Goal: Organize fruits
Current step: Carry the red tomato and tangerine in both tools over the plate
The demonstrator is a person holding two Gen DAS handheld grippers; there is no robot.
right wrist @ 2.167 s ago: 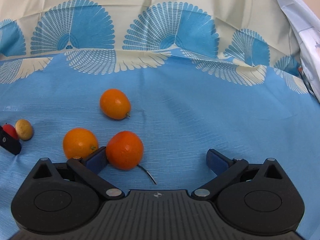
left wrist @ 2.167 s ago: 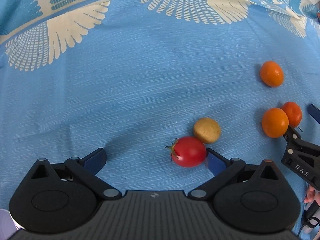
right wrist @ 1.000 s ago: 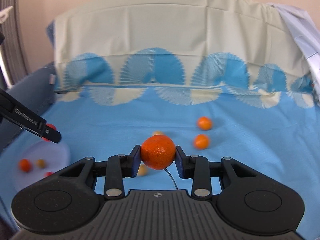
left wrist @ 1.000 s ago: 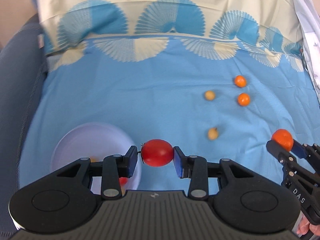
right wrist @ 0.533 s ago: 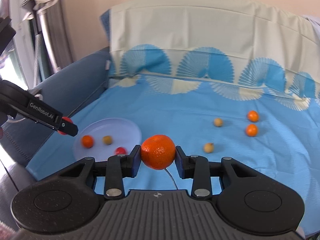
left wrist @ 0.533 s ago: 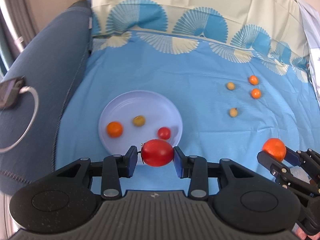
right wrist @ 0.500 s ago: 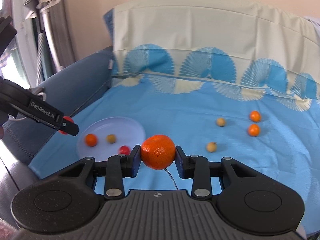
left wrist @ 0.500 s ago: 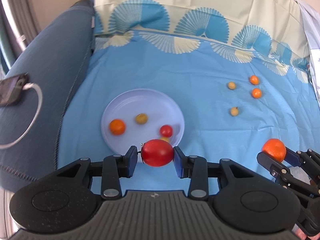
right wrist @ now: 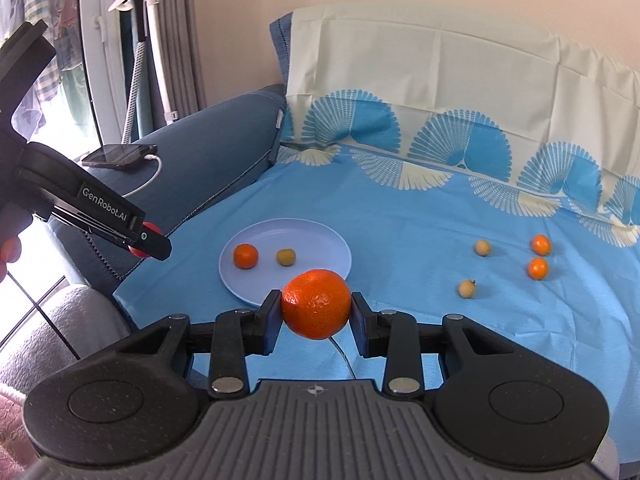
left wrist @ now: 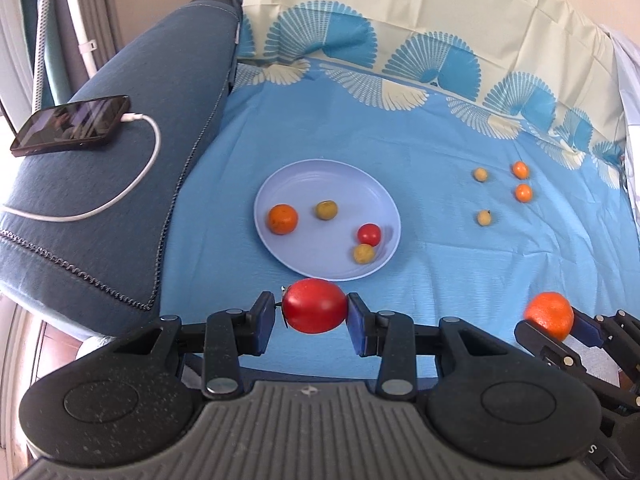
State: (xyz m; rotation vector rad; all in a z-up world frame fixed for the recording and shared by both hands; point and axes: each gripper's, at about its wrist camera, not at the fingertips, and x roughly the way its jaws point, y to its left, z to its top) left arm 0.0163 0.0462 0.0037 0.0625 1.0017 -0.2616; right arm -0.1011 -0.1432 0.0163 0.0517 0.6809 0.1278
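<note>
Left gripper clamped tomato, right gripper clamped mandarin; early release could've rolled either past plate.

The left tool sits at the lower centre of its own view, its two blue pads pressed against either side of a red tomato, and in the right wrist view it reaches in from the upper left. The right tool sits at the lower centre of its view with its pads clamped on an orange mandarin, and shows at the lower right edge of the left view. A fingertip of the person shows at the far left edge of the right view.
</note>
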